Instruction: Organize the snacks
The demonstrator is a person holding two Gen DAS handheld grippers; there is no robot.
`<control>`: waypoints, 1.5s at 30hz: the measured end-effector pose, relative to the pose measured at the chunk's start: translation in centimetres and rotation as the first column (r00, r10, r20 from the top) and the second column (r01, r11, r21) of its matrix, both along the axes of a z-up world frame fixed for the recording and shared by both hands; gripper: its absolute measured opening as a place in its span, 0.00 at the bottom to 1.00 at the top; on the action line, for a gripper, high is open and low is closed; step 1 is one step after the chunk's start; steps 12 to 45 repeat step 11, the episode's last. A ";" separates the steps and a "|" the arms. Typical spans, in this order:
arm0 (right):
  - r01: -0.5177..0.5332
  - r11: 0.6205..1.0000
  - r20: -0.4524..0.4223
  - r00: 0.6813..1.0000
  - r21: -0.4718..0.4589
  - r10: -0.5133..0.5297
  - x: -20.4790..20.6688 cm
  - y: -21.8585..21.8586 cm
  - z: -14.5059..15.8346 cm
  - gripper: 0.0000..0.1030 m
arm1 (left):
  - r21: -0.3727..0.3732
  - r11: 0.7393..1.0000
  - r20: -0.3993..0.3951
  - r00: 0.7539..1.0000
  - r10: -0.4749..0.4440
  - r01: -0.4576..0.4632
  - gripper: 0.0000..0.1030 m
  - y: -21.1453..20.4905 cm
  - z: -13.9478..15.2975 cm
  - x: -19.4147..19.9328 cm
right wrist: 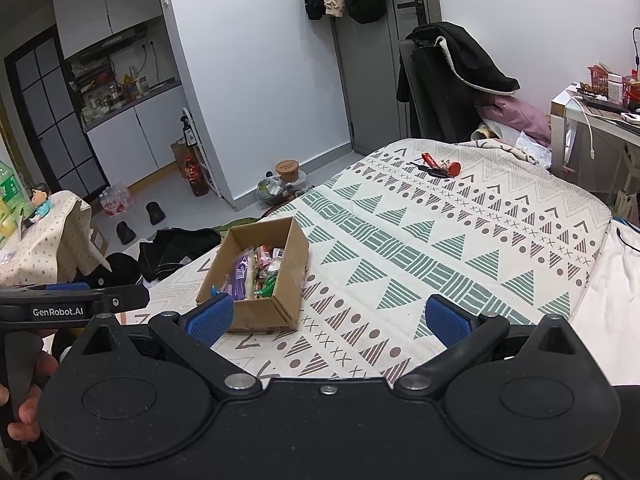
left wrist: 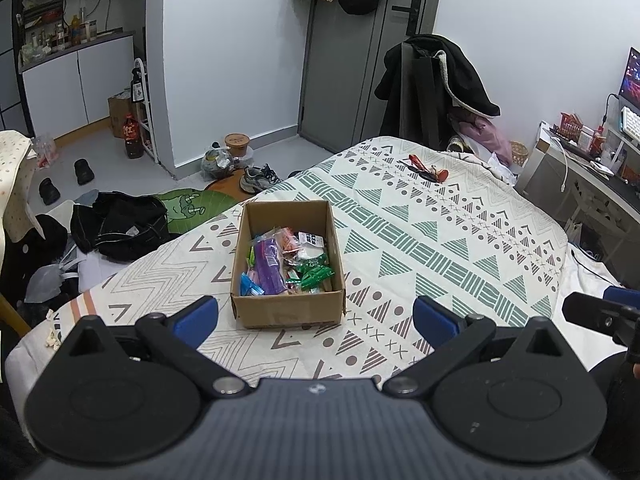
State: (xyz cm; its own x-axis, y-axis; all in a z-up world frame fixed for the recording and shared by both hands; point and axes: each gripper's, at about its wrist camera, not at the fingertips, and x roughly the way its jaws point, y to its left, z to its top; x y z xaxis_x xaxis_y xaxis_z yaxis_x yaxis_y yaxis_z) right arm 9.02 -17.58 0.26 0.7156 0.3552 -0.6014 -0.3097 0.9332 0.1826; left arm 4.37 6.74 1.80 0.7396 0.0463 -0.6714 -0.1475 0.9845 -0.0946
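Ahead of my tongs the bed (left wrist: pixel 440 216) carries the cardboard box (left wrist: pixel 288 312), the snacks (left wrist: pixel 286 264) lying inside it. That fits tidying finished or sorting still due. Left tongs (left wrist: pixel 316 318) and right tongs (right wrist: pixel 330 318) are spread, empty.

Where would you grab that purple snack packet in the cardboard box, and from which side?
Probably from straight above, pinching across the narrow width of the purple packet. It lies long and flat among other wrappers, and the walls of the cardboard box block any sideways approach. The left gripper is open and sits nearest the box.
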 end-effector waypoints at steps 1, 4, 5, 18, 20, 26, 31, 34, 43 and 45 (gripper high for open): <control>0.001 1.000 0.000 1.000 0.000 -0.001 0.0 0.0 0.0 1.00 | 0.000 1.000 -0.001 1.000 -0.001 0.001 1.00 0.0 0.0 0.0; 0.000 1.000 -0.002 1.000 0.001 0.000 0.0 0.0 -0.1 1.00 | -0.002 1.000 -0.002 1.000 -0.004 0.004 1.00 0.0 0.0 0.0; -0.001 1.000 -0.003 1.000 0.000 0.001 0.0 0.1 -0.2 1.00 | 0.001 1.000 -0.002 1.000 -0.004 0.004 1.00 -0.1 -0.1 0.0; -0.005 1.000 -0.012 1.000 -0.003 0.005 0.0 0.2 -0.5 1.00 | 0.004 1.000 0.002 1.000 0.000 0.000 1.00 0.0 -0.1 -0.1; -0.005 1.000 -0.012 1.000 -0.003 0.005 0.0 0.2 -0.5 1.00 | 0.004 1.000 0.002 1.000 0.000 0.000 1.00 0.0 -0.1 -0.1; -0.005 1.000 -0.012 1.000 -0.003 0.005 0.0 0.2 -0.5 1.00 | 0.004 1.000 0.002 1.000 0.000 0.000 1.00 0.0 -0.1 -0.1; -0.005 1.000 -0.012 1.000 -0.003 0.005 0.0 0.2 -0.5 1.00 | 0.004 1.000 0.002 1.000 0.000 0.000 1.00 0.0 -0.1 -0.1; -0.005 1.000 -0.012 1.000 -0.003 0.005 0.0 0.2 -0.5 1.00 | 0.004 1.000 0.002 1.000 0.000 0.000 1.00 0.0 -0.1 -0.1; -0.005 1.000 -0.012 1.000 -0.003 0.005 0.0 0.2 -0.5 1.00 | 0.004 1.000 0.002 1.000 0.000 0.000 1.00 0.0 -0.1 -0.1; -0.005 1.000 -0.012 1.000 -0.003 0.005 0.0 0.2 -0.5 1.00 | 0.004 1.000 0.002 1.000 0.000 0.000 1.00 0.0 -0.1 -0.1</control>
